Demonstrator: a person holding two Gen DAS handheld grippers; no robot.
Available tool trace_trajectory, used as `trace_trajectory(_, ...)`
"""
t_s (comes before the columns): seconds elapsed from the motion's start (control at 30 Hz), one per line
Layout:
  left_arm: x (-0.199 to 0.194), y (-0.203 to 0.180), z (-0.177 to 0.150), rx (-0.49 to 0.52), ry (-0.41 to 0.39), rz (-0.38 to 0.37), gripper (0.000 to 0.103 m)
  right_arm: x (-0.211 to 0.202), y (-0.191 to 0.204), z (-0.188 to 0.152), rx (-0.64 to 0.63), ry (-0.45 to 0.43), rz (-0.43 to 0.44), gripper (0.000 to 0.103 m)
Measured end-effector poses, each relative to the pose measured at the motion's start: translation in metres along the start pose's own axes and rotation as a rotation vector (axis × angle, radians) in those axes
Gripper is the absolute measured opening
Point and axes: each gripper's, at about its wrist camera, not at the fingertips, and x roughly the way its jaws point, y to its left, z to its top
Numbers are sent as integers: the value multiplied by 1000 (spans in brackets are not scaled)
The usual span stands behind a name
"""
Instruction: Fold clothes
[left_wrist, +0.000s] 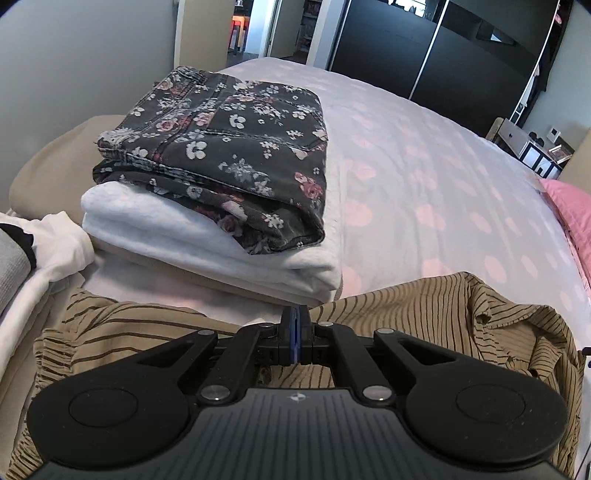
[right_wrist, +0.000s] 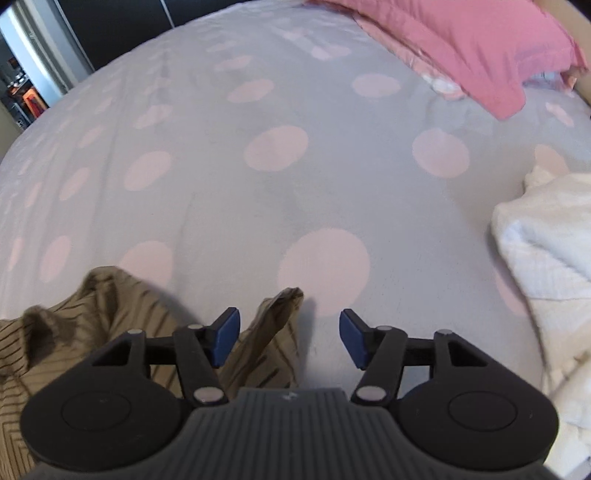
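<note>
A tan shirt with dark stripes (left_wrist: 424, 314) lies crumpled at the near edge of the bed. My left gripper (left_wrist: 294, 314) is shut, and the shirt's edge rises to its tips from both sides, pinched there. In the right wrist view the same shirt (right_wrist: 122, 306) is bunched at the lower left. One narrow corner of it (right_wrist: 280, 306) pokes up between the fingers of my right gripper (right_wrist: 289, 318). That gripper is open, and its blue pads (right_wrist: 351, 332) stand well apart from the cloth.
Folded floral dark jeans (left_wrist: 229, 147) rest on a folded white cloth (left_wrist: 184, 236) to the left. The bed cover (right_wrist: 277, 184) is grey with pink dots. A pink pillow (right_wrist: 461, 48) lies at the far end and a white towel (right_wrist: 546, 236) at the right. More white and grey clothes (left_wrist: 48, 243) lie far left.
</note>
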Motion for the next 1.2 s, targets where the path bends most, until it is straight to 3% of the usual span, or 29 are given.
trace_trajectory(0.07,1,-1,-1,5,5,-3,0,10,-5,0,19,17,15,42)
trace_trajectory(0.13,2,-3,-1,10,9,-6,0,11,-9,0,19,11,29,5)
trace_trajectory(0.33,0,0,-2,2,7,8,0,-24,-31,17,-46,-91,-11,3)
trace_trajectory(0.6,2,6,-1,-5,6,42,0,-61,-87,60,-39,-251,-236,3)
trace_trajectory(0.87,11,8,-2,13,26,73,0,-27,-117,61,-50,-202,-344,3)
trace_trajectory(1.0,11,11,0,2,22,74,0,-21,-131,57,-30,-187,-376,5)
trace_trajectory(1.2,10,12,-2,-3,29,69,0,-61,-134,22,-22,-149,-236,8)
